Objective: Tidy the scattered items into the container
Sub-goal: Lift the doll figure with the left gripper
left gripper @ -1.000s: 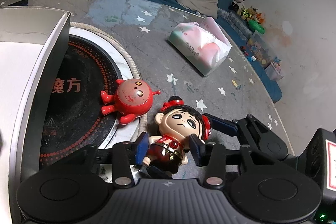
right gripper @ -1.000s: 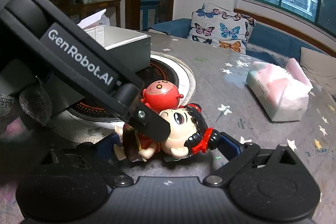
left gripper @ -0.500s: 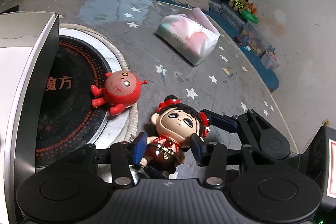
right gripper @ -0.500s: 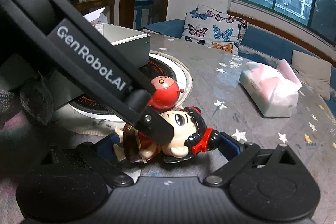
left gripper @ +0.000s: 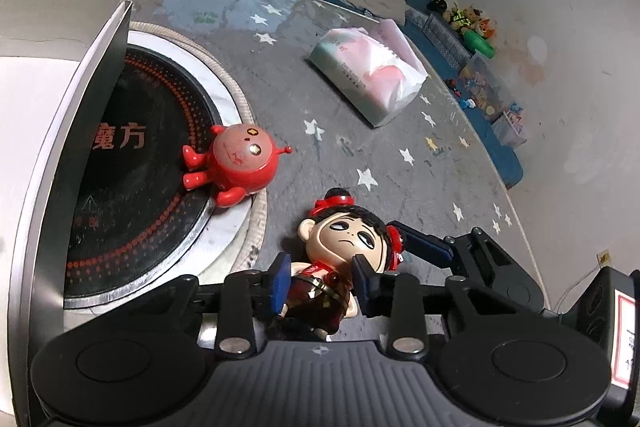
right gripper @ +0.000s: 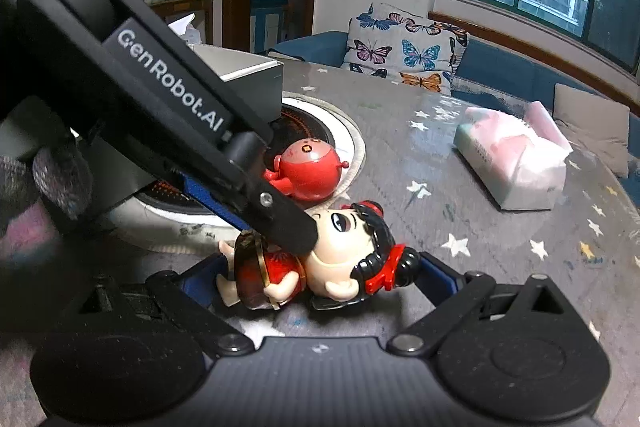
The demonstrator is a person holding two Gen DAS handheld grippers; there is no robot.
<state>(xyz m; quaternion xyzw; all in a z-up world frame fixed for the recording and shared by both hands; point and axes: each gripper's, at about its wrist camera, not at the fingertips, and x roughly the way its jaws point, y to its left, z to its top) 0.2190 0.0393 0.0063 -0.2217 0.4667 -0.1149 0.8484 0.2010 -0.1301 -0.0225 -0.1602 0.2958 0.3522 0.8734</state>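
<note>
I am holding the left gripper (left gripper: 318,281) low over the table (left gripper: 280,75), with its two blue pads bracketing the torso of the doll figure (left gripper: 344,239). The pads are sitting against the red costume on both sides, so I am reading this gripper as pinching the doll at the body. The doll is lying on its back on the grey star-printed table surface, head pointing away from the left wrist camera, just beside the pale rim of the round cooktop (left gripper: 132,163).

In the right wrist view, the right gripper (right gripper: 316,281) is lying spread wide around the same doll figure (right gripper: 336,251). One blue finger is showing behind the doll's feet and the other is sitting at the black hair bun. I cannot tell whether either finger is touching the doll. The left gripper's black finger (right gripper: 280,219) is crossing this view diagonally and pressing down at the doll's neck and chest.

The red round toy (left gripper: 236,163) is resting on the edge of the cooktop, partly on the dark glass and partly on the pale rim, near the doll but apart from it. The grey container box (left gripper: 68,107) is standing on the far side of the cooktop, at the left edge of the left wrist view. A tissue pack (left gripper: 368,75) is lying on the table, well apart from both toys.
</note>
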